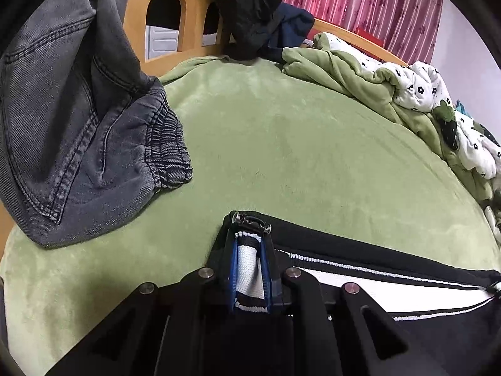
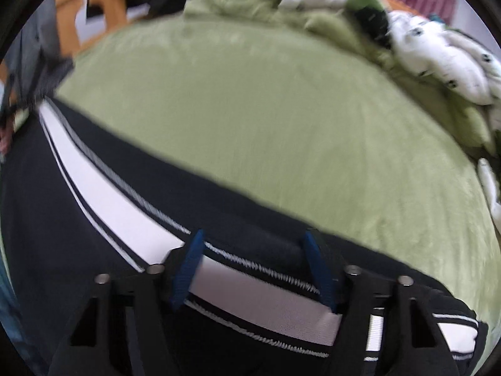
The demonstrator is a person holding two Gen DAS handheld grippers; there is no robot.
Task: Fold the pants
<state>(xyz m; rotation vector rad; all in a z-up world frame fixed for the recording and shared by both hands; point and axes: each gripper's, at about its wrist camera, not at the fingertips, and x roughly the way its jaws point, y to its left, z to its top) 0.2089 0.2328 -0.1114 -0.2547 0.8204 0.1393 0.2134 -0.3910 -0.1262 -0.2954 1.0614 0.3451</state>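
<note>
Now left tool pinches one black pants; right tool gapes over them

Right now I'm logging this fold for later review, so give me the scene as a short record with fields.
surface: green bed cover
garment in work: black pants with a white side stripe, lying along the near edge of the bed
left gripper: shut on the pants' end, white stripe pinched between the pads
right gripper: jaws apart, straddling the stripe, not pinching
other clothes: grey jeans at left
bedding: bunched green and white quilt at the far right
</note>
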